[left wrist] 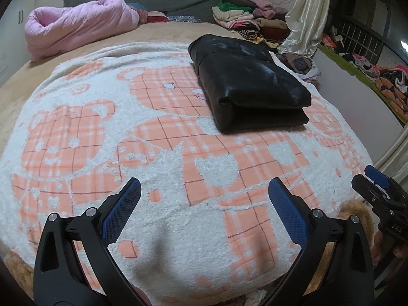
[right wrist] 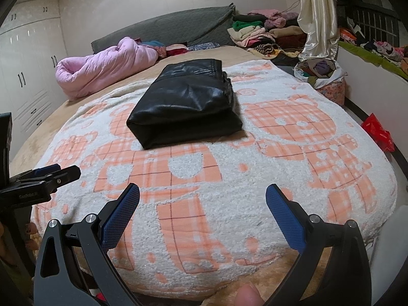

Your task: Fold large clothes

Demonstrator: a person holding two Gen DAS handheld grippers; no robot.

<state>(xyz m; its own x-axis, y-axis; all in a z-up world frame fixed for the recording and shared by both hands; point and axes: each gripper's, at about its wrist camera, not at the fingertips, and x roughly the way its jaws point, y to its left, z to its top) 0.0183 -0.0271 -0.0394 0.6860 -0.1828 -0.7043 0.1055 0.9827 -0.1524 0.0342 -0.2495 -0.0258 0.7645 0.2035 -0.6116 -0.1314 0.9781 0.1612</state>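
Garment: black leather-look garment, folded into a thick rectangular bundle, lying flat on the bear-print blanket; at 1 o'clock in the left wrist view, at 11 o'clock in the right wrist view.
Left gripper: fingers spread wide, nothing between them, above the near part of the blanket, well apart from the garment.
Right gripper: fingers spread wide, nothing held, above the near blanket edge; its side shows at 4 o'clock in the left wrist view.
Blanket: white with orange checked bears, spread over the bed.
Quilt: pink quilt, bundled, at 10 o'clock, beyond the blanket.
Clothes pile: mixed folded clothes at 1 o'clock near the headboard.
Curtain: cream satin curtain hanging just right of the pile.
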